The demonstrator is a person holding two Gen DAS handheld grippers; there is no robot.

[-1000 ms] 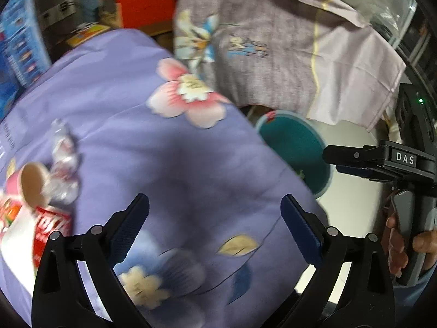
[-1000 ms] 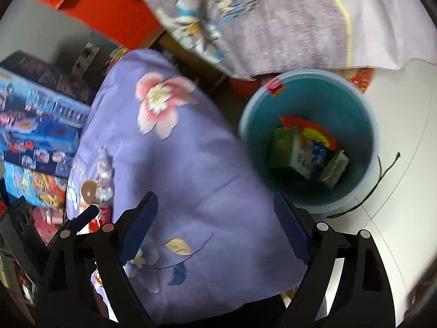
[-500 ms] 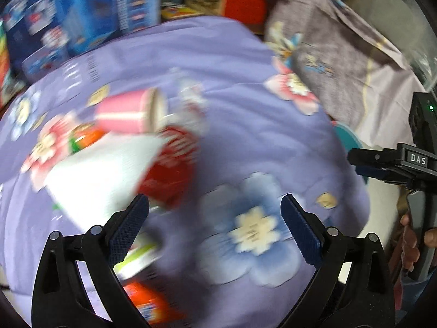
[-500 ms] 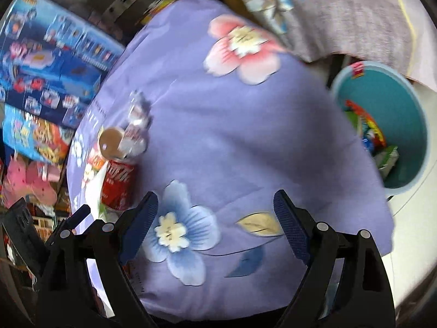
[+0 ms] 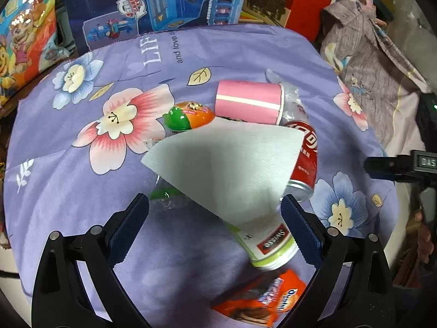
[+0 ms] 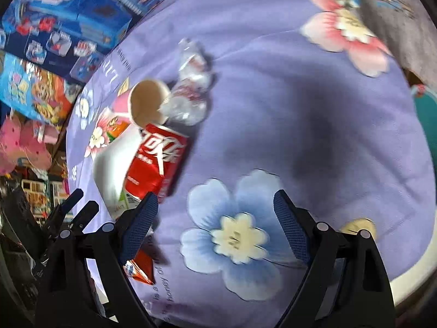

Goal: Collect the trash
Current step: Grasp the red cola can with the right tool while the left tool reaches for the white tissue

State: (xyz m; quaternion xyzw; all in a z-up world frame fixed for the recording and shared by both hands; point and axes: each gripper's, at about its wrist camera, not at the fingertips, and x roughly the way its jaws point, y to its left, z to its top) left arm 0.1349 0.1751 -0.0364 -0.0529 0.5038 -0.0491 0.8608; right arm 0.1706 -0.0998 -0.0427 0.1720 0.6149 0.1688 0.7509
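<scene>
A heap of trash lies on the purple flowered cloth (image 5: 82, 191). In the left wrist view a white napkin (image 5: 226, 164) covers part of a red cola can (image 5: 306, 158) and a white-and-green paper cup (image 5: 267, 243). Behind them lie a pink paper cup (image 5: 248, 102), a green-and-orange plastic egg (image 5: 188, 116) and crumpled clear plastic (image 5: 293, 101). An orange snack wrapper (image 5: 262, 303) lies nearest. My left gripper (image 5: 215, 227) hovers open over the napkin's near corner. My right gripper (image 6: 215, 218) is open above a blue flower, right of the can (image 6: 158, 158) and pink cup (image 6: 144, 104).
Blue toy boxes (image 5: 153, 5) stand behind the cloth, and a grey shirt (image 5: 366, 63) hangs at the back right. A teal bin (image 6: 426, 120) shows at the right edge of the right wrist view. The cloth's rounded front edge drops off below the grippers.
Both views have swung from the bin and the cloth's right edge leftwards to the trash heap, which now fills the left wrist view. Both grippers stay open and empty.
</scene>
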